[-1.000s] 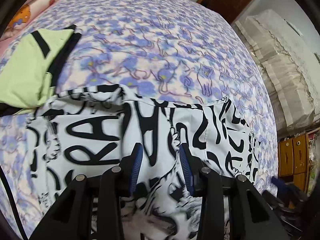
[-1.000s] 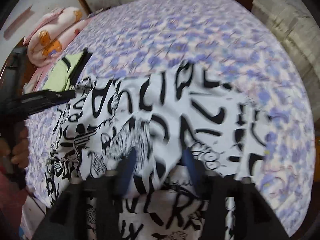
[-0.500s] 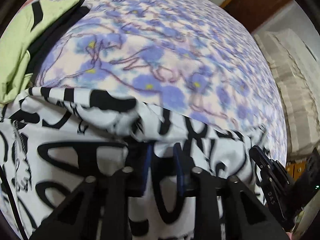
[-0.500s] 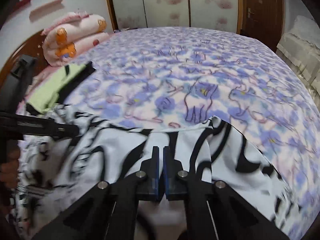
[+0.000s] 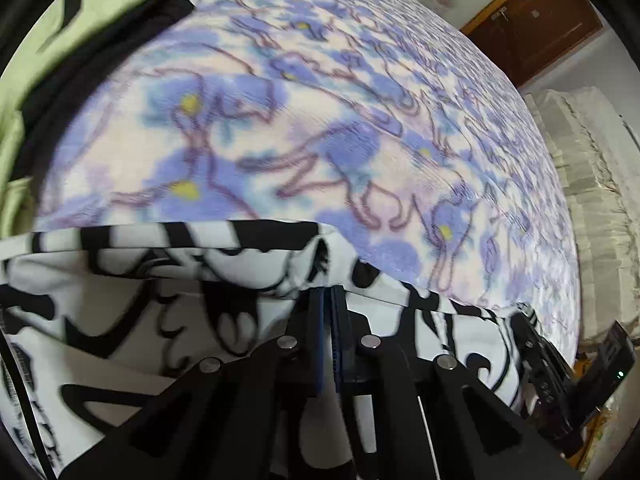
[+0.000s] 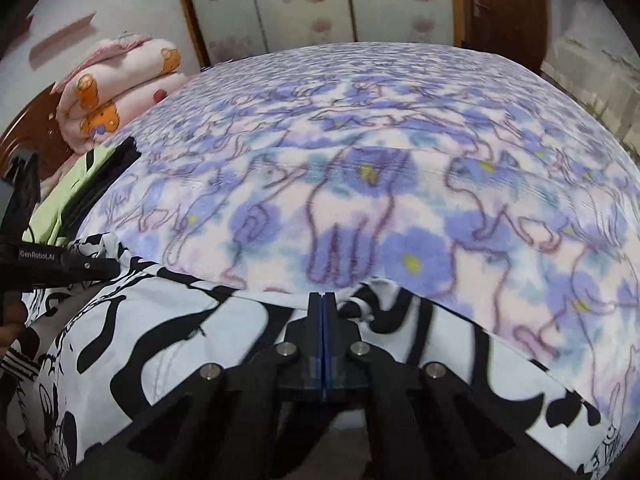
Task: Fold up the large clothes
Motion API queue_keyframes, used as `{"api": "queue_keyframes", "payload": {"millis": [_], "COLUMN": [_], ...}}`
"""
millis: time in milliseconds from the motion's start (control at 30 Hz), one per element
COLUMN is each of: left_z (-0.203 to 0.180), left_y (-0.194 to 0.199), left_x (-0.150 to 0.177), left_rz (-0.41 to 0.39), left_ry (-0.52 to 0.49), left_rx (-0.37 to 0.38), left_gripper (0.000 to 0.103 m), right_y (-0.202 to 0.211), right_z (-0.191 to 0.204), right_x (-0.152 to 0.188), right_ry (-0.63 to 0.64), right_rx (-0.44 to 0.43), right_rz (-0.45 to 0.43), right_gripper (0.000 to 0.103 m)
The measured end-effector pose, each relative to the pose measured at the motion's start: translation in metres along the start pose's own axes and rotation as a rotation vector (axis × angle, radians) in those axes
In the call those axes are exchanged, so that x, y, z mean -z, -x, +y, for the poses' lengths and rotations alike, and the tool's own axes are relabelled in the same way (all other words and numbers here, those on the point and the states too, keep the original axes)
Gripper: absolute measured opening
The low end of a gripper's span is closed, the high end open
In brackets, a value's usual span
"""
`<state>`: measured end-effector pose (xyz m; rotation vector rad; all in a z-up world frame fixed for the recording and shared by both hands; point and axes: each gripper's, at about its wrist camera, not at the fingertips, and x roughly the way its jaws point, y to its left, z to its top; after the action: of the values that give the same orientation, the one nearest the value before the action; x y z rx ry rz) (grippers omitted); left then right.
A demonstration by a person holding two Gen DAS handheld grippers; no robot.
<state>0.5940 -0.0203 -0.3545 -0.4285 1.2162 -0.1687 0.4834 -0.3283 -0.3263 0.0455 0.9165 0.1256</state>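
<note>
A large white cotton garment printed with bold black lettering and cartoon outlines (image 5: 120,320) lies on a bed covered with a fleecy blanket patterned in violet-blue flowers and outlined cats (image 5: 320,128). The garment spreads over the near part of that blanket, its far edge running across both views as a rumpled, doubled-over hem with thick black strokes along it. The cloth is creased and bunched where it is held, smoother and flatter towards the near edge of the bed.

The left claw (image 5: 329,300) has its blue-padded fingers pressed together on the garment's far edge, pinching a fold of the printed cloth. The right claw (image 6: 322,304) is likewise clamped tight on the same far edge, with a small puckered ridge of fabric just beside its tips. In the right wrist view the left claw's black body (image 6: 60,268) shows at the garment's left side; in the left wrist view the right claw's body (image 5: 560,380) shows at the garment's right side.

Beyond the garment's left corner, a folded lime-green garment with black trim (image 5: 48,40) lies on the blanket. Farther left of it sits a rolled pink quilt with orange bear prints (image 6: 120,84).
</note>
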Motion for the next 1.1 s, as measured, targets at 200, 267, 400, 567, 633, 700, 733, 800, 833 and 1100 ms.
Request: {"api": "queue_keyframes", "payload": {"millis": [200,267,400,567,633,700,733,800,833,1100], "left_z": [0.013,0.020,0.014,-0.022,-0.041,-0.057,-0.061,-0.066,-0.066,-0.006], "left_y": [0.019,0.030,0.068,0.102,0.107,0.104,0.102,0.096,0.091,0.072], "left_x": [-0.006,-0.008,-0.005,0.015,0.029,0.047,0.056,0.078,0.093,0.154], "left_rz": [-0.055,-0.065,-0.107,-0.045,0.010,0.092,0.117,0.181,0.228,0.347], "left_ry": [-0.020,0.005,-0.028,-0.070,-0.098,-0.109,-0.119,-0.135,-0.137,-0.033], "left_rx": [-0.182,-0.187,-0.151,0.006,0.053,0.109,0.130,0.155,0.149,0.051], "left_gripper": [0.004,0.004,0.006,0.009,0.009,0.009,0.009,0.009,0.009,0.009], "right_y": [0.015,0.026,0.061,0.102,0.109,0.111,0.112,0.108,0.104,0.087], "right_z": [-0.022,-0.038,-0.038,0.003,0.028,0.056,0.068,0.087,0.093,0.101], "right_x": [0.014,0.017,0.015,0.010,0.013,0.019,0.024,0.042,0.051,0.123], "right_ry": [-0.034,-0.107,-0.133,-0.161,-0.163,-0.150,-0.148,-0.174,-0.187,-0.224], "right_rx": [0.147,0.142,0.140,-0.038,-0.115,-0.173,-0.203,-0.257,-0.280,-0.278], "right_rz": [0.029,0.035,0.002,0.002,0.022,0.049,0.064,0.112,0.144,0.315], "right_gripper": [0.000,0.000,0.000,0.000,0.000,0.000,0.000,0.000,0.000,0.000]}}
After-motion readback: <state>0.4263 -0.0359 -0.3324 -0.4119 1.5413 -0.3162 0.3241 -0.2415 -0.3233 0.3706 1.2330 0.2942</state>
